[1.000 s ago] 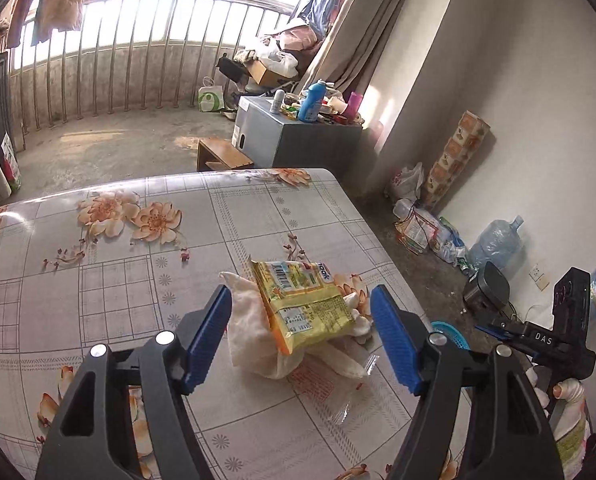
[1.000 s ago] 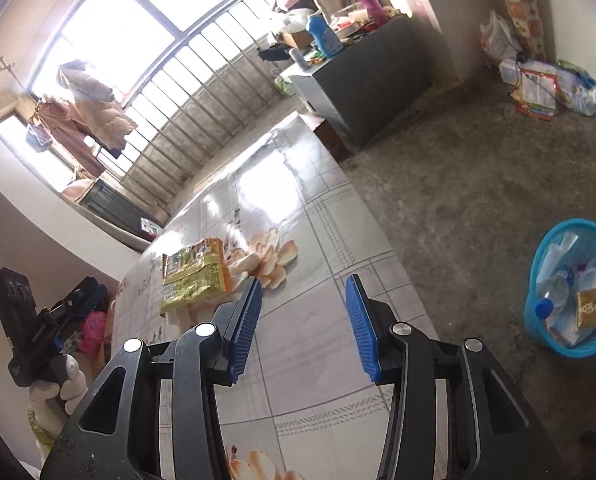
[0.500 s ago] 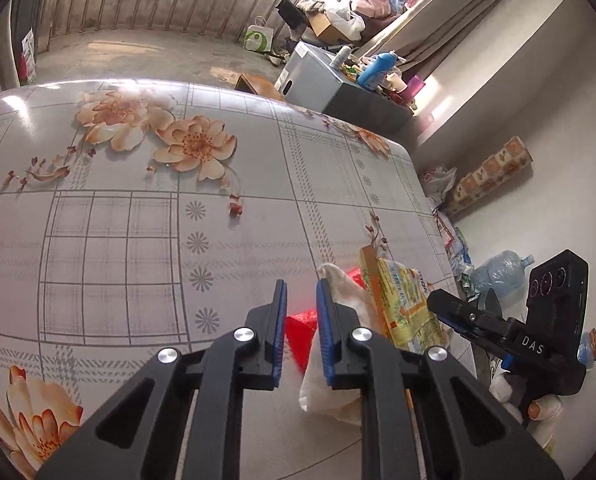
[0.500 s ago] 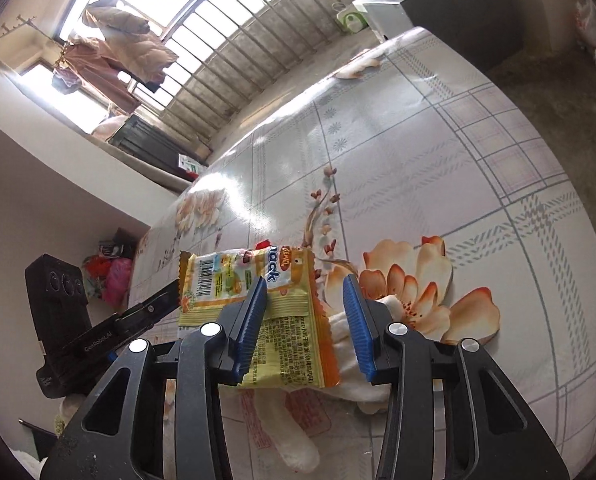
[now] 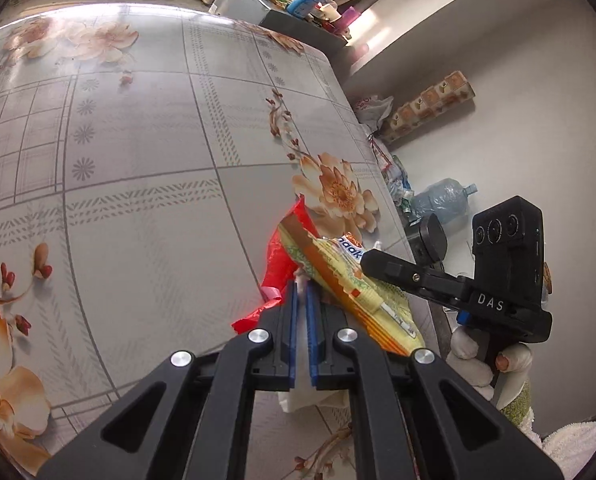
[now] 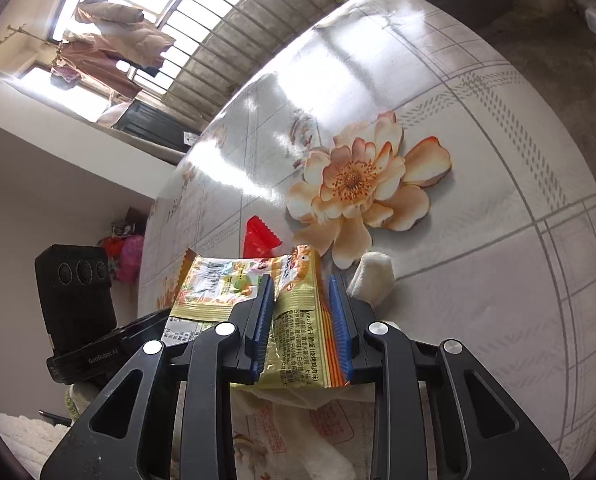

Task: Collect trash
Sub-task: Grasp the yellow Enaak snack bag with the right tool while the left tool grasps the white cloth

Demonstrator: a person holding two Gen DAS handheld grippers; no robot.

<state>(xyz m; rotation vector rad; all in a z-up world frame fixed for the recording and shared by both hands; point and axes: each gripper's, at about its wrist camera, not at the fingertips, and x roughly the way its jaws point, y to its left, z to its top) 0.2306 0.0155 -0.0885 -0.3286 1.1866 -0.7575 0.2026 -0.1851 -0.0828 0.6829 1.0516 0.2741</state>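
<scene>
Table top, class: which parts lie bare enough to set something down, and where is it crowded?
The table is bare across its wide left and far stretch, from the printed flower back to the far edge. It is crowded at the near right edge: the yellow snack packet, red wrapper and white tissue bunch there with both hand-held grippers.

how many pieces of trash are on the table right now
3 that show: a yellow snack packet between the right tool's jaws, a red wrapper beside the left tool, and a white tissue under the packet. More may be hidden underneath.
</scene>
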